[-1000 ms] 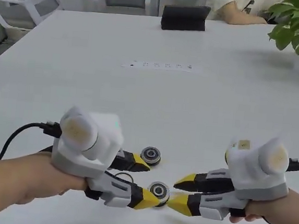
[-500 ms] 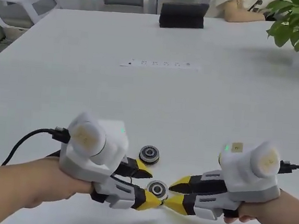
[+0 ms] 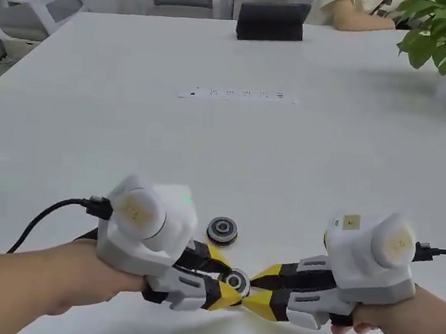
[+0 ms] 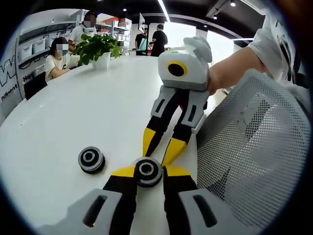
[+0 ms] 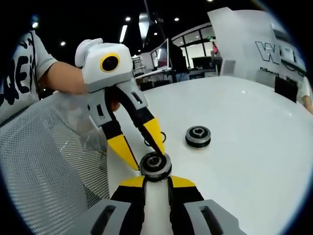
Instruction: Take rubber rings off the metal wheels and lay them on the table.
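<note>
Two wheels lie on the white tabletop point(image 3: 326, 145) in my head view: the near metal wheel point(image 3: 235, 281) between both sets of yellow jaw tips, and the far metal wheel point(image 3: 222, 229) just beyond it, lying flat and clear of both tools. The left hand-held gripper point(image 3: 225, 278) comes in from the left. In the left gripper view I see its two jaws drawn in against opposite sides of the near metal wheel point(image 4: 146, 171), so I read it as clenched on that wheel. The right hand-held gripper point(image 3: 248, 288) comes in from the right and meets the same wheel head-on. In the right gripper view its jaws stand close together with the tips at the wheel's near edge point(image 5: 155, 165). I cannot tell whether they grip it or only touch it. The black rubber ring point(image 5: 155, 175) sits around the near metal wheel's rim. The far metal wheel point(image 5: 198, 136) carries its own dark outer band. A black cable point(image 3: 47, 214) trails from the left hand-held gripper across the tabletop. A potted plant point(image 3: 445, 34) stands at the far right edge, and a black box point(image 3: 271, 21) rests at the far end.
</note>
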`<state>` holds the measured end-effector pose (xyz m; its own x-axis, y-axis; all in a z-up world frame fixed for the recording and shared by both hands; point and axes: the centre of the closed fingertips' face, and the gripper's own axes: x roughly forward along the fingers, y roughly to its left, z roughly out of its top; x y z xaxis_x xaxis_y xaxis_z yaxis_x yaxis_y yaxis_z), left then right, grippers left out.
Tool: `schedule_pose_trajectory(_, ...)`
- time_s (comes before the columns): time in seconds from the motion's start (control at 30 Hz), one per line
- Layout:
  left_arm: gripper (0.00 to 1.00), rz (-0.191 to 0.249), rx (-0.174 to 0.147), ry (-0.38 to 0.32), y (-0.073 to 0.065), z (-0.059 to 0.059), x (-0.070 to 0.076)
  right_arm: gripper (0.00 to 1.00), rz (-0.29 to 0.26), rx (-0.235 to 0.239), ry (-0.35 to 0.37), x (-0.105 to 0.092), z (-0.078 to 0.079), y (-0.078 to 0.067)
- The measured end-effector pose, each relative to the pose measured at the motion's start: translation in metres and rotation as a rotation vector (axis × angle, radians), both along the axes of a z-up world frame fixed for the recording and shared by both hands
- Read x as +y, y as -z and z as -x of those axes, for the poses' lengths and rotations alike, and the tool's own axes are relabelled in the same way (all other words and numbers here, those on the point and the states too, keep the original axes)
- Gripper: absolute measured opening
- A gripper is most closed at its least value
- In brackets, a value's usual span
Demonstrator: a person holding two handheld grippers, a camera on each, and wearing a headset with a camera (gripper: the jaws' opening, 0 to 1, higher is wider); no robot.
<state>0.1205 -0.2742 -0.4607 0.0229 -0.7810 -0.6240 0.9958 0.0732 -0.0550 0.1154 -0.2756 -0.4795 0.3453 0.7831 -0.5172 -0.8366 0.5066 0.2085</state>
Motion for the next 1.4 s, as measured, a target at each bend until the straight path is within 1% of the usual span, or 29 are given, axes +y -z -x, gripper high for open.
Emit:
schedule_pose_trajectory(0.03,0.14,-0.01,0.008,-0.005,0.0021,0.0001,0.0011,0.15,0.0,0.0,0.001,-0.0002,0.0,0.0001)
schedule_pose_trajectory(0.07,0.15,0.0,0.003,-0.005,0.001,-0.0004,-0.0003,0.15,0.0,-0.001,0.001,-0.0001,0.0001,0.0001)
schedule_pose_trajectory(0.1,0.14,0.002,0.0,-0.008,0.0011,-0.001,0.0,0.15,0.0,0.0,0.001,-0.0002,0.0,0.0001)
schedule_pose_trajectory(0.17,0.13,0.004,-0.017,-0.01,0.0014,-0.0028,0.0,0.15,0.001,-0.001,0.001,-0.0003,0.0002,0.0001)
schedule_pose_trajectory(0.27,0.11,0.007,-0.031,-0.018,0.0018,-0.0039,0.0003,0.15,0.0,-0.001,0.002,0.0,0.0007,0.0001)
schedule_pose_trajectory(0.37,0.08,0.008,-0.068,-0.025,0.0026,-0.0052,0.0012,0.14,0.005,-0.01,0.0,0.0004,0.0007,0.0003)
schedule_pose_trajectory(0.4,0.08,0.006,-0.093,-0.014,0.0021,-0.0056,0.0015,0.14,0.006,-0.011,-0.001,0.0006,0.0008,0.0001)
schedule_pose_trajectory(0.43,0.08,0.007,-0.107,-0.005,0.0016,-0.0053,0.0014,0.14,0.008,-0.013,-0.001,0.0007,0.0009,-0.0001)
schedule_pose_trajectory(0.47,0.08,0.007,-0.095,-0.015,0.0017,-0.0046,0.0016,0.14,0.014,-0.019,-0.003,0.001,0.0012,-0.0001)
schedule_pose_trajectory(0.6,0.07,0.024,-0.084,-0.026,0.0012,-0.0048,0.0027,0.14,0.02,-0.03,-0.003,0.0008,0.0009,0.0004)
schedule_pose_trajectory(0.87,0.07,0.023,-0.089,-0.03,0.001,-0.0038,0.0013,0.12,0.023,-0.048,0.012,0.0001,0.0017,0.0002)
schedule_pose_trajectory(1.07,0.07,0.02,-0.09,-0.035,0.0008,-0.0035,0.0008,0.11,0.08,-0.112,0.012,0.0014,0.0032,-0.0017)
schedule_pose_trajectory(1.13,0.07,0.02,-0.09,-0.035,0.0008,-0.0036,0.0008,0.1,0.089,-0.123,0.013,0.0014,0.0032,-0.0015)
schedule_pose_trajectory(1.23,0.07,0.02,-0.09,-0.036,0.0008,-0.0033,0.0008,0.1,0.089,-0.125,0.024,0.0004,0.0023,-0.001)
schedule_pose_trajectory(1.3,0.07,0.02,-0.09,-0.037,0.0009,-0.0034,0.0006,0.1,0.073,-0.117,0.04,0.0001,0.0019,-0.0011)
schedule_pose_trajectory(1.4,0.07,0.02,-0.089,-0.037,0.001,-0.0036,0.0003,0.1,0.018,-0.071,0.064,-0.0016,0.0007,-0.0011)
